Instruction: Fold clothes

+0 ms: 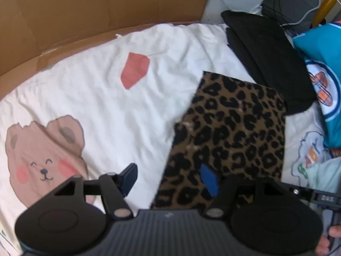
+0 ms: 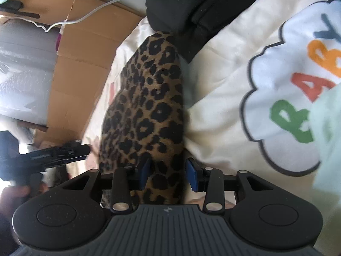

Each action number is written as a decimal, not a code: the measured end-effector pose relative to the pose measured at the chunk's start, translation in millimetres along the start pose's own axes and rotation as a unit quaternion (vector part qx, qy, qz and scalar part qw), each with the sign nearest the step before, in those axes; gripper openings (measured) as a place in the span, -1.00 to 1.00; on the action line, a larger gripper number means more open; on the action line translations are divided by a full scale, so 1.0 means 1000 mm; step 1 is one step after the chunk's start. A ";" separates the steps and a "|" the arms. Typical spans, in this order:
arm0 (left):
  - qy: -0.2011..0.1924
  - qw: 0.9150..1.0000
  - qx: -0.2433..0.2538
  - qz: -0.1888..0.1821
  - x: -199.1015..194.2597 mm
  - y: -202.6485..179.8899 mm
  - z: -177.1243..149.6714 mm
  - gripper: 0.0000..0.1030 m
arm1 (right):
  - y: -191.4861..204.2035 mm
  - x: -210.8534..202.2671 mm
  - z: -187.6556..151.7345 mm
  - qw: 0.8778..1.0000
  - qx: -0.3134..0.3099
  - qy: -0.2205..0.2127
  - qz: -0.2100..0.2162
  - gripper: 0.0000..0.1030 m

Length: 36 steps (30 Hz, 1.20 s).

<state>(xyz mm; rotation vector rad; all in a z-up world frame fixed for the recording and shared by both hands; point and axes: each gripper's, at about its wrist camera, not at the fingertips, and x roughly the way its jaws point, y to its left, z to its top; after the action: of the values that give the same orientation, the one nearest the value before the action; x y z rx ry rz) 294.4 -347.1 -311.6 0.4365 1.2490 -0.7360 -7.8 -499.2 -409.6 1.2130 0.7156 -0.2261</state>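
Left gripper (image 1: 170,180) hangs apart; right gripper (image 2: 168,176), parted, straddles the leopard cloth (image 2: 145,111) unclamped; it should pinch that near edge squarely.

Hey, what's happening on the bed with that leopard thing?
A person with a handheld tool in each hand is folding clothes on a bear-print bedsheet. The leopard-print garment lies folded into a flat rectangle. The left tool hovers open above its near edge, gripping nothing. The right tool sits open astride its edge. Folded black clothes lie beyond.

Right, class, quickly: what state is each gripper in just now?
Left gripper: open, holding nothing, above the leopard-print garment.
Right gripper: open, its jaws either side of the garment's near end, not clamped.
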 end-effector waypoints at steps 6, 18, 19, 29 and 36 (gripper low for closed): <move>-0.004 1.000 -0.008 0.010 0.021 0.011 -0.009 0.09 | 0.011 0.004 0.005 1.000 -0.027 0.007 -0.007 -0.63; -0.005 0.998 -0.058 -0.027 0.020 0.030 -0.014 -0.62 | 0.013 -0.005 0.011 1.000 -0.009 0.003 -0.005 -0.70; -0.007 0.998 -0.059 -0.032 0.017 0.030 -0.012 -0.43 | 0.011 -0.006 0.012 1.000 -0.005 0.001 -0.005 -0.60; -0.025 0.997 -0.044 -0.059 0.027 0.021 0.000 0.41 | 0.000 -0.005 0.017 1.000 0.016 -0.012 -0.010 -0.22; 0.014 0.981 -0.130 -0.146 0.058 0.033 -0.010 0.47 | -0.011 0.010 0.020 0.997 0.071 -0.008 0.000 -0.22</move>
<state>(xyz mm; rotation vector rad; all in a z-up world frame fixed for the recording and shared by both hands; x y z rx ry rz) 318.6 -332.6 -372.8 0.0486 1.4306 -0.8013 1.8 -519.5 -421.0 1.3455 0.6954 -0.2898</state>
